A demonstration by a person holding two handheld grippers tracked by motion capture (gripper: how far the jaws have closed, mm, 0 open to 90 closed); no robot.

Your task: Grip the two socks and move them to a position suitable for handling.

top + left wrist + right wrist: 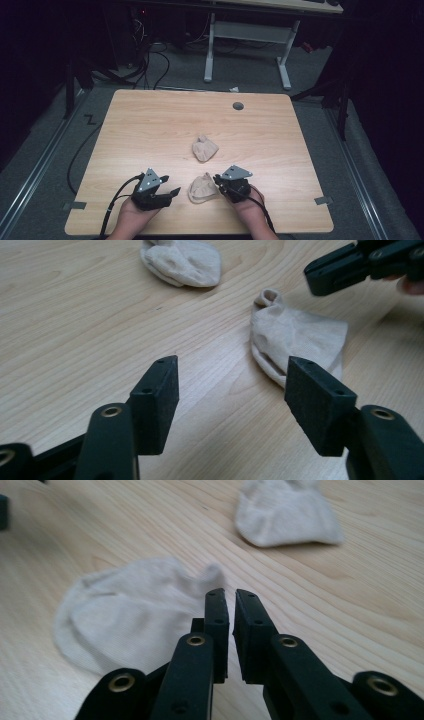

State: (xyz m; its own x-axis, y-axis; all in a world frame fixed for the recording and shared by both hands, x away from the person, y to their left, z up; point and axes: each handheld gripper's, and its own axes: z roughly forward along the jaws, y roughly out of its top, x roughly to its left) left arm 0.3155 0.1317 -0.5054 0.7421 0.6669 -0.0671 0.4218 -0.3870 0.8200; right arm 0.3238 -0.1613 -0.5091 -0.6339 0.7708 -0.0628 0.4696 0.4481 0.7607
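**Two hand-held grippers beside a pale sock on a wooden table**

A light wooden table [150,125] with rounded corners carries two small beige cotton socks. The nearer beige sock [201,188] lies flat near the table's front edge, between the two grippers. The second beige sock [205,148], bunched into a loose lump, lies just beyond it toward the middle of the table, apart from it.

A person's hands come in from the bottom of the high view, each holding a black two-jaw gripper topped by a grey three-cornered plate. The left gripper [170,185] sits to the left of the nearer sock with its jaws wide open and nothing between them. The right gripper [217,178] sits at the sock's right edge; its jaws are nearly closed, with a thin slit left between the pads. Whether they pinch any cloth cannot be told.

The left gripper view looks between its own spread jaws at the nearer sock [295,337], showing its ribbed cuff and a small fold at the top, with the right gripper's jaws [330,275] above it and the bunched sock [182,261] farther off. The right gripper view shows the nearer sock [130,612] lying just behind its jaw tips and the bunched sock [285,512] blurred beyond.

The high view alone takes in a round grey cable hole [238,106] near the table's far edge, grey carpet, and a white-legged desk [250,35] behind.
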